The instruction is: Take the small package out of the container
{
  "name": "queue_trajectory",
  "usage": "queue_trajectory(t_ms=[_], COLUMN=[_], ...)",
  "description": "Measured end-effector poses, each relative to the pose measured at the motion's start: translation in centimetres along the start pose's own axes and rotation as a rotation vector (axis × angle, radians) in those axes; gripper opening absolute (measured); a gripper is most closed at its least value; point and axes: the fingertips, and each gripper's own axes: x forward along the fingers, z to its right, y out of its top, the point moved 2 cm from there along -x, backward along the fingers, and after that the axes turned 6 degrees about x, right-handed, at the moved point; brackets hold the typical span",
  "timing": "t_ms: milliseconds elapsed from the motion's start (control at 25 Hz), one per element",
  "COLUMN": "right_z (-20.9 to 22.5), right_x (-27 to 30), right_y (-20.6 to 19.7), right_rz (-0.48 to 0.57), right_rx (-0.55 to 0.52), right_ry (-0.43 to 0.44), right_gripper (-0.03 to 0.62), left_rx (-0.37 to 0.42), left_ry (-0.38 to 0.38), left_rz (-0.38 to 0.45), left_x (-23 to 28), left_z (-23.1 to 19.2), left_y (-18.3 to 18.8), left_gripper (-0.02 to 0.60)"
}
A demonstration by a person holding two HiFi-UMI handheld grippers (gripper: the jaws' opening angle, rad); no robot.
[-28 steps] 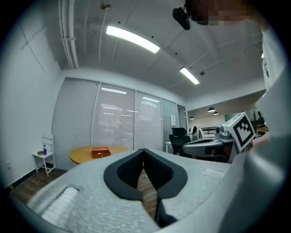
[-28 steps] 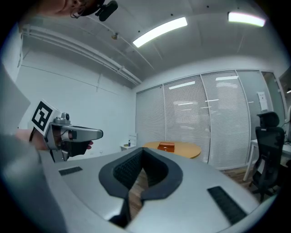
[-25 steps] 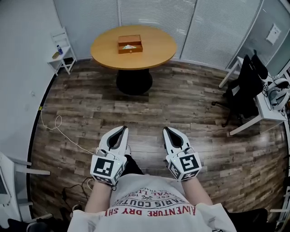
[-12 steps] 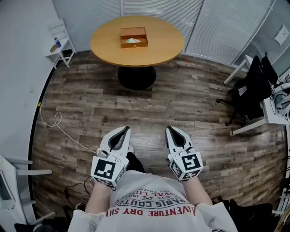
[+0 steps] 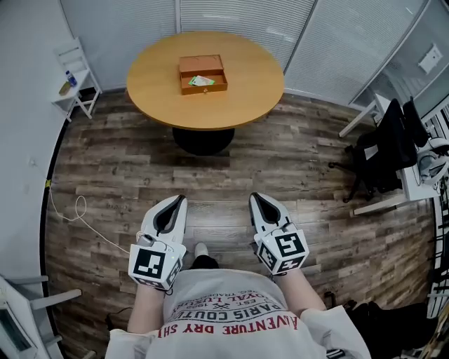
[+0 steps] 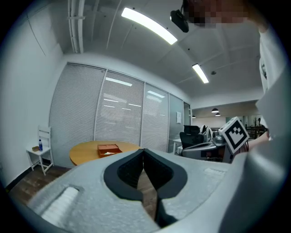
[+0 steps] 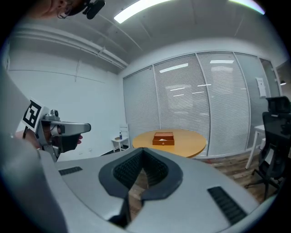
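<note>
Wooden and reddish-brown, one shallow open box [image 5: 204, 88] was seen on the single round tan table [image 5: 245, 77], with one small white-and-green package [image 5: 201, 80] lying inside it. Well apart from the table, the left gripper [image 5: 178, 201] and the right gripper [image 5: 255, 199] were held side by side (jaws together on each, nothing between them).

A round wooden bench [image 5: 161, 105] on a black pedestal stands on wood-plank flooring [image 5: 231, 168], before a wall of glass panels with closed white blinds [image 5: 238, 17]. A small white shelf unit [image 5: 74, 87] sits by the left wall. A black office chair [image 5: 382, 151] and white desk [image 5: 414, 179] stand to the right. Strip lights [image 6: 148, 25] glow overhead, and a pale cable [image 5: 77, 210] loops across the floor.
</note>
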Motion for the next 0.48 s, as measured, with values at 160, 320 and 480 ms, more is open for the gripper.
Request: queue_trajectory(t_ms=[160,320,480], right_z=[-0.9,-0.6,1.0], right_x=[4.9,8.9,12.6], right_y=[0.9,1.4,1.3], right_rz=[-0.028,-0.061,-0.091], right_rx=[-0.015,-0.006,-0.002], right_ry=[0.015,0.025,0.043], right_gripper=[0.008,0.008,0.008], left_rx=[-0.018,-0.033,-0.041], left_ry=[0.034,0.048,0.074], left_rz=[-0.002,-0.029,-0.061], left_x=[1.6,3.6,6.3], left_z=[-5.1,-8.0,-10.1], left_y=[0.2,-0.7,-1.7], left_gripper=[0.011,0.009,0.011])
